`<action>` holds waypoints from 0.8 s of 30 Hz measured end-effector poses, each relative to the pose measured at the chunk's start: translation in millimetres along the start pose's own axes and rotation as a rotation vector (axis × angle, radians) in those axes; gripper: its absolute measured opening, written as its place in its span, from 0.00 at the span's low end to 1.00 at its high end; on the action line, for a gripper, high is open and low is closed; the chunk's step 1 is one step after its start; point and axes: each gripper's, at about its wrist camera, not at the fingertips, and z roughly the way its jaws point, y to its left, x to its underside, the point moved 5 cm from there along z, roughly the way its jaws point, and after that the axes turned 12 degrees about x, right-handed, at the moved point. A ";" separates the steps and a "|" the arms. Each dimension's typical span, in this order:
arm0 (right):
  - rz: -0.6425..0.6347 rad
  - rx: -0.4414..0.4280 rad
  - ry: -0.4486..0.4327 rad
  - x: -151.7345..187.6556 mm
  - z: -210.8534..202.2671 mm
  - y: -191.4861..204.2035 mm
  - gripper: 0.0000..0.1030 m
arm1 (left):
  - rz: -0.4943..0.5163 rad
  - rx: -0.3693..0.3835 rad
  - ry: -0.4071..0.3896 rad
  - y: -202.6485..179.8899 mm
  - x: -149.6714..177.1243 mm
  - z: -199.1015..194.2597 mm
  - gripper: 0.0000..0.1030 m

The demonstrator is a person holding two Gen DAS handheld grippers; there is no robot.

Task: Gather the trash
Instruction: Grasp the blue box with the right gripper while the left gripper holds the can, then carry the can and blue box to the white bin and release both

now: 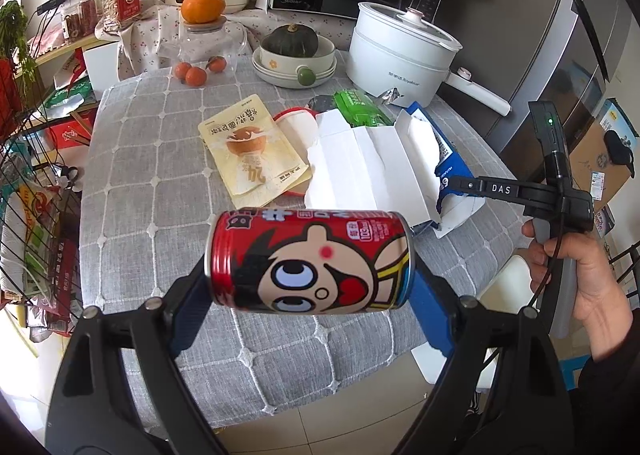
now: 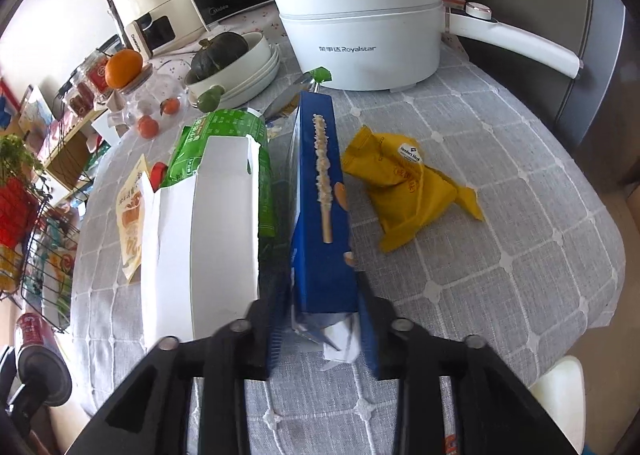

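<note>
Your left gripper point(image 1: 310, 287) holds a red drink can point(image 1: 309, 261) with a cartoon face on it. The jaws stand wide and press on the can's two flat ends. The can lies on its side, so its long way runs from left to right. It is up off the grey checked surface point(image 1: 152, 175), near its close edge.

Your right gripper point(image 2: 320, 339) has its jaws pulled in close on the near end of a blue snack box point(image 2: 320, 215). The box stands up on its thin side. Its long way runs from near to far, and its far end points at the white cooking pot point(image 2: 360, 35). The near end looks torn, with white paper sticking out, but that part is blurry. From the left camera you see your right hand point(image 1: 576, 275) on the handle at the right side.

Just left of the blue box lies an opened white carton point(image 2: 208, 223), and a green wrapper point(image 2: 224, 135) sits behind it. A pale yellow snack bag point(image 1: 256, 151) lies flat farther left. A crumpled yellow bag point(image 2: 408, 191) sits to the right of the blue box, a little apart from it.
</note>
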 end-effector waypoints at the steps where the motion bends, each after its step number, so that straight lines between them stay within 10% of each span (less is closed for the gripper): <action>1: 0.007 -0.018 -0.011 -0.2 -2.7 -0.3 0.23 | 0.003 0.000 -0.001 -0.9 -0.4 0.1 0.86; 11: 0.015 0.003 -0.132 -1.9 -74.2 -20.4 0.23 | 0.046 0.023 -0.030 -24.7 0.0 -4.8 0.86; 24: 0.069 0.048 -0.129 76.9 -143.0 -111.7 0.23 | 0.183 0.132 -0.006 -112.5 23.4 3.0 0.86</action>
